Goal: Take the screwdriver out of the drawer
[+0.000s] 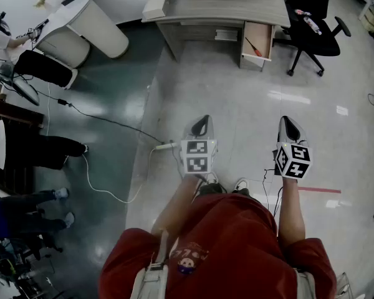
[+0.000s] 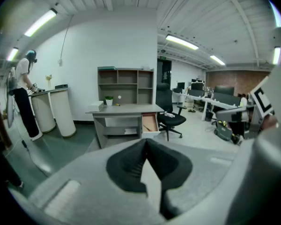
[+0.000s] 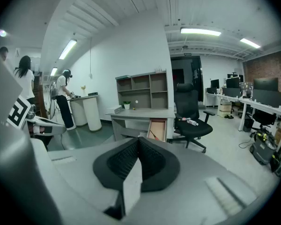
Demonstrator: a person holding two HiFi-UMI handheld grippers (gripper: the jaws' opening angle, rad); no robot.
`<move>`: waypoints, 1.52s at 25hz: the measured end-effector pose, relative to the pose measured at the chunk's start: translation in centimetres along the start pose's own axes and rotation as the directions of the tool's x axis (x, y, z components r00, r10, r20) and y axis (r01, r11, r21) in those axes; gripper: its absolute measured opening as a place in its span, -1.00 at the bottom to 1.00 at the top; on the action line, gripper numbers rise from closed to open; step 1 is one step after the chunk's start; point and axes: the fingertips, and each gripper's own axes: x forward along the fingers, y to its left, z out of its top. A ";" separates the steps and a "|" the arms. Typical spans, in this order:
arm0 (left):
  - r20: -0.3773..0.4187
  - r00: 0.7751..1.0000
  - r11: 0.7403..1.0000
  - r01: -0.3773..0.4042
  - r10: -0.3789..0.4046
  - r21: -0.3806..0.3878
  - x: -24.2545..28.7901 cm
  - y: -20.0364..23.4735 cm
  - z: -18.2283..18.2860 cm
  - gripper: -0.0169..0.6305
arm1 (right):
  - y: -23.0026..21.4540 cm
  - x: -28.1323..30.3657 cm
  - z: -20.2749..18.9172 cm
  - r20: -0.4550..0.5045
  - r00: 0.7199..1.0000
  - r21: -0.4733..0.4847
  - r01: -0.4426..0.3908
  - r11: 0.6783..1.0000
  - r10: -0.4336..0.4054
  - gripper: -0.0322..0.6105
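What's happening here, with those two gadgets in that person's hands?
A person holds the left gripper and right gripper, both shut and empty, out over the floor. Across the room, the desk has its drawer open, with the screwdriver lying inside, not yet touched.

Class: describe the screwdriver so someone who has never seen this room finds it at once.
Find the long grey desk beside the black office chair. The drawer at its right end stands pulled open. The screwdriver lies slantwise inside: thin, red-handled, alone on the pale wood.
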 end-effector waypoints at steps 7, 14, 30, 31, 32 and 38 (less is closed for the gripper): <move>-0.020 1.000 1.000 0.004 -0.004 -0.003 -0.1 -3.1 -0.3 -0.95 | -1.7 -1.3 -1.2 -0.020 1.000 0.011 -0.015 1.000 0.015 -0.89; -0.018 1.000 1.000 -0.005 0.005 -0.010 -1.0 -5.8 -0.6 -0.95 | -3.2 -2.8 -2.0 -0.021 0.999 0.025 -0.036 0.999 0.037 -0.89; -0.015 0.999 0.999 -0.034 0.034 0.002 -3.5 -10.2 -2.0 -0.95 | -4.9 -6.3 -3.8 0.004 0.997 0.014 -0.072 0.997 0.072 -0.79; -0.011 0.999 0.999 -0.034 0.034 0.004 -3.5 -10.3 -2.1 -0.95 | -5.0 -6.4 -3.9 0.009 0.998 0.016 -0.067 0.998 0.067 -0.68; -0.010 0.999 0.999 -0.034 0.034 0.005 -3.6 -10.3 -2.2 -0.95 | -4.9 -6.4 -3.9 0.012 0.998 0.019 -0.063 0.998 0.063 -0.55; -0.015 0.999 0.999 -0.036 0.036 -0.014 -3.2 -9.2 -3.2 -0.95 | -4.4 -5.5 -3.6 0.038 0.999 -0.004 -0.024 1.000 0.024 -0.24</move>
